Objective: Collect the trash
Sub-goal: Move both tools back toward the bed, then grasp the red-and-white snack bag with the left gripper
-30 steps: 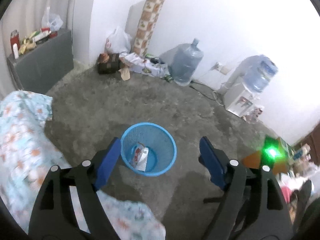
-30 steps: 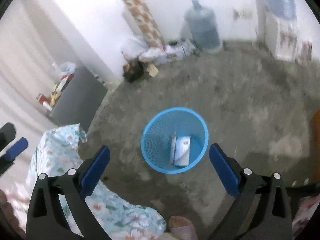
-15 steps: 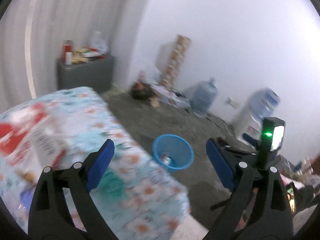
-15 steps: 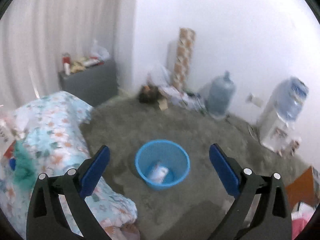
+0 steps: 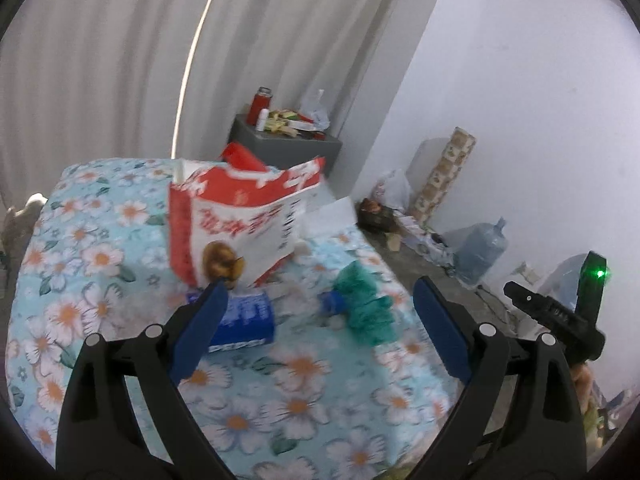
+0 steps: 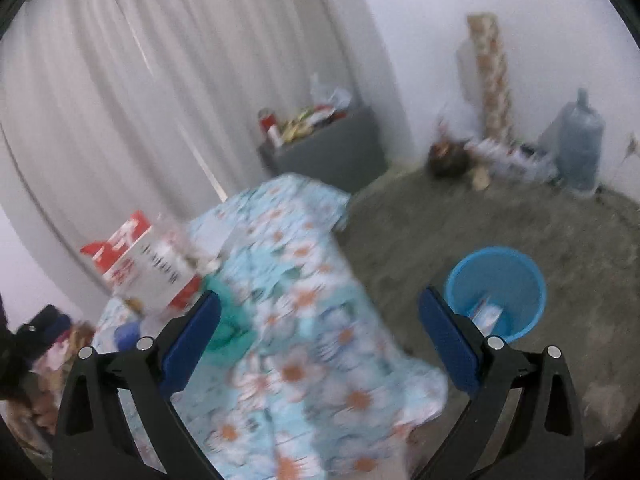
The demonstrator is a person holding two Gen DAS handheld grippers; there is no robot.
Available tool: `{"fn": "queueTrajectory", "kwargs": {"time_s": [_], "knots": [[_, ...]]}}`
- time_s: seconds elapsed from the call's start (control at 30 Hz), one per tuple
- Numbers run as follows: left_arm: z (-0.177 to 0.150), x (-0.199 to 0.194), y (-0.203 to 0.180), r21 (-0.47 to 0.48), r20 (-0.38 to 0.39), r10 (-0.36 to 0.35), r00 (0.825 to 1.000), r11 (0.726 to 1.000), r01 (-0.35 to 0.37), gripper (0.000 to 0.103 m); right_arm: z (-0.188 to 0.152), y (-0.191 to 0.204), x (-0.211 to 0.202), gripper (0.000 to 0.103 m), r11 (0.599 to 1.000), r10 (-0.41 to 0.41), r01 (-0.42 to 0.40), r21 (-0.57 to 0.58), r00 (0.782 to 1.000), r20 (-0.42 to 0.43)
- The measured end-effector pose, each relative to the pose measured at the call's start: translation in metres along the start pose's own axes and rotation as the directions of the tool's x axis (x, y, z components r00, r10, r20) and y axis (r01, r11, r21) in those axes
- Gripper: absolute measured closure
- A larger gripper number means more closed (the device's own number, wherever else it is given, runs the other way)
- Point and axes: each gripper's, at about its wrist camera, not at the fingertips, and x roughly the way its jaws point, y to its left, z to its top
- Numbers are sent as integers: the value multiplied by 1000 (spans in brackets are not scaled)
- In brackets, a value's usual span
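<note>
Left wrist view: your wide-open, empty left gripper [image 5: 320,320] could topple the red-and-white bag [image 5: 240,220] beyond its fingertips.

Both wrist views look down across the flowered tablecloth [image 5: 304,364]; only the right's reaches the blue bin [image 6: 496,292].

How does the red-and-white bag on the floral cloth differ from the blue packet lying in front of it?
The red-and-white bag stands upright with its top open, while the blue packet lies flat on the floral cloth. The bag is clearly the larger of the two. The bag is red and white with red lettering; the packet is dark blue with white print. Both sit on the same cloth, ahead of the open left hand-held gripper, and neither is held.
</note>
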Motion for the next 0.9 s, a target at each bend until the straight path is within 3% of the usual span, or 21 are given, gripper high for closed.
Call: {"fn": "queueTrajectory", "kwargs": {"time_s": [0.13,0.43,0.7,0.9], "knots": [[-13,4,11,5,0,11,1000,1000,-11,14,-14,18,22,8,997,82,-82,2,992,-93],[-29,16,16,84,35,42,998,995,-45,14,-28,51,69,17,988,149,-153,0,960,-239],[-5,28,32,116,134,82,988,989,-97,14,-35,73,97,18,986,159,-167,-3,941,-299],[18,66,51,130,96,114,989,984,-126,14,-35,79,110,18,987,146,-158,-10,934,-326]]}}
